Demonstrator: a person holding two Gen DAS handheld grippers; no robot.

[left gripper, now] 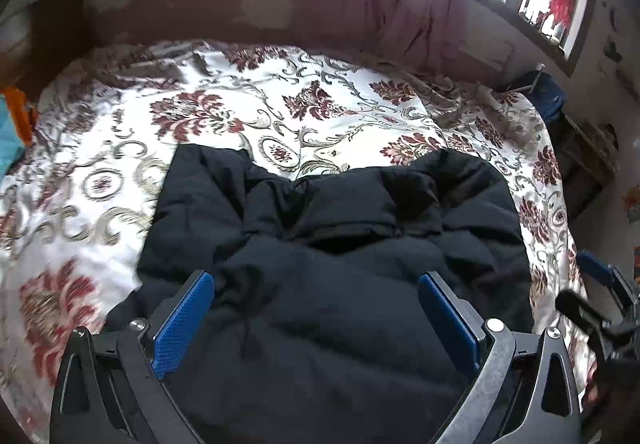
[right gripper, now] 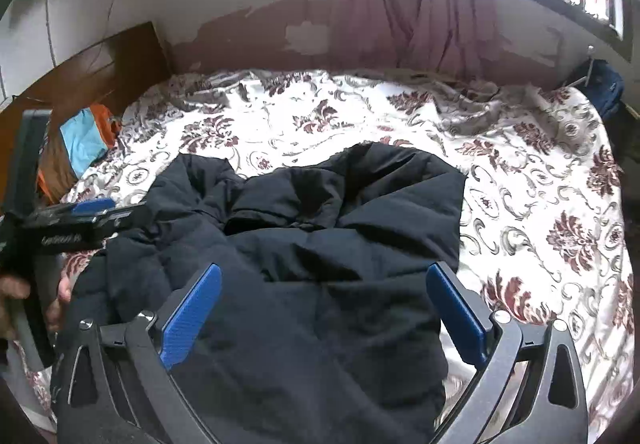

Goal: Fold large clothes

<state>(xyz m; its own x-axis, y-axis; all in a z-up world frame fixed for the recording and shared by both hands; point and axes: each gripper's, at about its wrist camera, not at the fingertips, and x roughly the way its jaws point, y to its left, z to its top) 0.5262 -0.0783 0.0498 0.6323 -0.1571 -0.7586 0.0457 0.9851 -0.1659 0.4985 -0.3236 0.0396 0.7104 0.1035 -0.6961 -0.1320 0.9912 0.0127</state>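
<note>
The black padded jacket [left gripper: 332, 244] lies spread on the floral bedspread [left gripper: 100, 172], probably flattened for folding. Above its near part, the left gripper [left gripper: 316, 320] and right gripper [right gripper: 324, 316] hang spread wide, gripping nothing, seemingly ready to grasp.

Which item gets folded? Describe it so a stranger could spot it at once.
Start at the bed with the floral bedspread beneath the pink curtain. On its near half lies a puffy black jacket, spread out and rumpled, collar toward the wall. It is the only dark, plain item there; the blue and orange cloth by the headboard is small and bright.
</note>
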